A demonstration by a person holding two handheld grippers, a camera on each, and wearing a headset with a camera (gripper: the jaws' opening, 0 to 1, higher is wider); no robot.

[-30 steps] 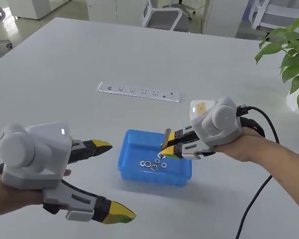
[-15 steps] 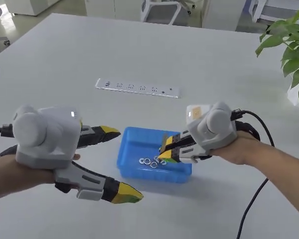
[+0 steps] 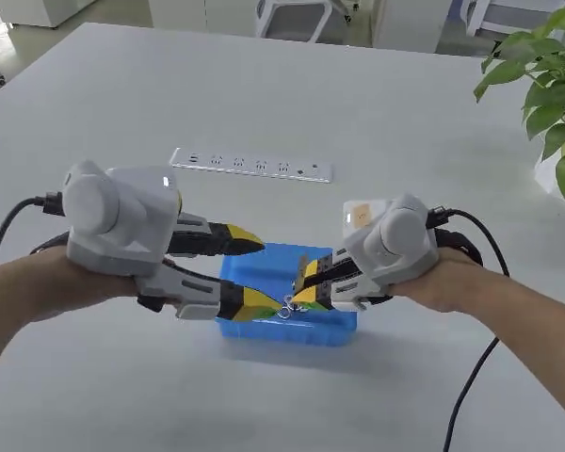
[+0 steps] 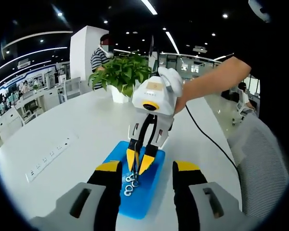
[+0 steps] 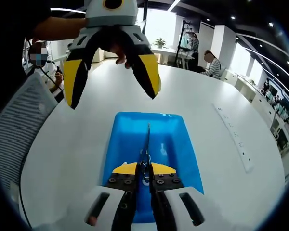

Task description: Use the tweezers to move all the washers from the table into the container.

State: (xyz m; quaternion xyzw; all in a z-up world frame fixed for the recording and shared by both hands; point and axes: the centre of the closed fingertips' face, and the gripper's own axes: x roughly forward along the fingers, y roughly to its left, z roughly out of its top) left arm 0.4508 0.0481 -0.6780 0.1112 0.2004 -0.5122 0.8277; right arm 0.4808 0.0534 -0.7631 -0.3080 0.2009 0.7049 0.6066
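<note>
Tweezers (image 5: 147,144) sit clamped in your right gripper (image 3: 304,282) over the blue container (image 3: 282,331); your left gripper (image 3: 264,273) gapes wide at its 9 o'clock.

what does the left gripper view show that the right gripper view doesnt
Left gripper view: the washers lying in the container, and the right gripper seen from the front, jaws pinched together above them.
Right gripper view: the tweezers running lengthwise from its own jaws, and the left gripper facing it with jaws wide open.
Both: the blue container, the power strip and the white table.
</note>
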